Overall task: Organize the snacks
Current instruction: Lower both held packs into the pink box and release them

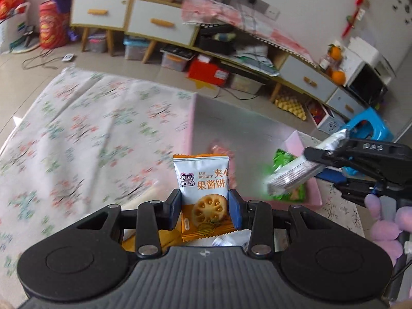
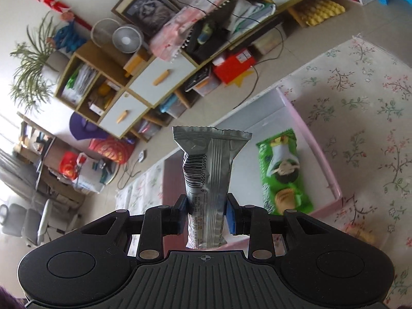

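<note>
My left gripper [image 1: 206,207] is shut on an orange and white jam biscuit packet [image 1: 202,180] and holds it upright above the floral cloth. My right gripper [image 2: 206,212] is shut on a long silver snack packet [image 2: 207,180] with a barcode, held above the pink tray [image 2: 319,149]. The right gripper also shows in the left wrist view [image 1: 319,154], holding the silver packet [image 1: 296,172] over the tray's [image 1: 312,195] right part. A green biscuit packet [image 2: 282,172] lies in the tray; it shows in the left wrist view [image 1: 285,161] too. A reddish packet [image 1: 221,150] shows blurred behind the jam biscuit.
The tray sits on a floral cloth [image 1: 85,141]. Another snack packet [image 2: 360,234] lies on the cloth right of the tray. A low cabinet with drawers [image 1: 159,23], boxes and a blue stool [image 1: 370,126] stand on the floor beyond.
</note>
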`<state>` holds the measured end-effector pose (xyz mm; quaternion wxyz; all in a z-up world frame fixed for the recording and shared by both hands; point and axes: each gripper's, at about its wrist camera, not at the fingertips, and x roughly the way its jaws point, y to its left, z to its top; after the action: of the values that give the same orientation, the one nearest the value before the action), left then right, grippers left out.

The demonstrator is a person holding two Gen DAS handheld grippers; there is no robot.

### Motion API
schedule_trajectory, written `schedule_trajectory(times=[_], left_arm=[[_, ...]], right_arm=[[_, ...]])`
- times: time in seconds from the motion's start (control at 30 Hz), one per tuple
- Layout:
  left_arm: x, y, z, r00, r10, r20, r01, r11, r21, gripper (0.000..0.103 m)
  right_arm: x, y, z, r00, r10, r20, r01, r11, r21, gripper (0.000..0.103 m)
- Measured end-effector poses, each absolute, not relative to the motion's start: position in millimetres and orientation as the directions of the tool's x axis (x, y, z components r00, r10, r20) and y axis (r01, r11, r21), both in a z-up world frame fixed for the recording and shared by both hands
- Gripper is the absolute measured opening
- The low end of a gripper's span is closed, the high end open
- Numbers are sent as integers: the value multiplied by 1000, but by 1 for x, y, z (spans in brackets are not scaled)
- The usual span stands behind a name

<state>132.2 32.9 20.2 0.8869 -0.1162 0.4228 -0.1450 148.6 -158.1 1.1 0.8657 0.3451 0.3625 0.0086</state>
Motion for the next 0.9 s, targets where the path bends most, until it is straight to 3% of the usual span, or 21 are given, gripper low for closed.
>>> schedule_trajectory(times=[0.17, 0.3, 0.53, 0.9], left_arm=[[156, 6, 12, 582, -427, -692, 193, 899, -392, 35], [167, -8, -9, 555, -473, -684, 173, 870, -461, 35], [170, -34, -16, 569, -409, -714, 213, 911, -352, 36], [169, -32, -22, 586, -391, -710, 175, 916, -360, 35]], right_arm=[[166, -160, 2, 713, 209, -669, 235, 828, 510, 30], [167, -169, -20, 713, 242, -658, 254, 785, 565, 30], [175, -182, -42, 696, 269, -665, 324, 709, 626, 30], [177, -181, -43, 711, 262, -652, 317, 708, 631, 30]])
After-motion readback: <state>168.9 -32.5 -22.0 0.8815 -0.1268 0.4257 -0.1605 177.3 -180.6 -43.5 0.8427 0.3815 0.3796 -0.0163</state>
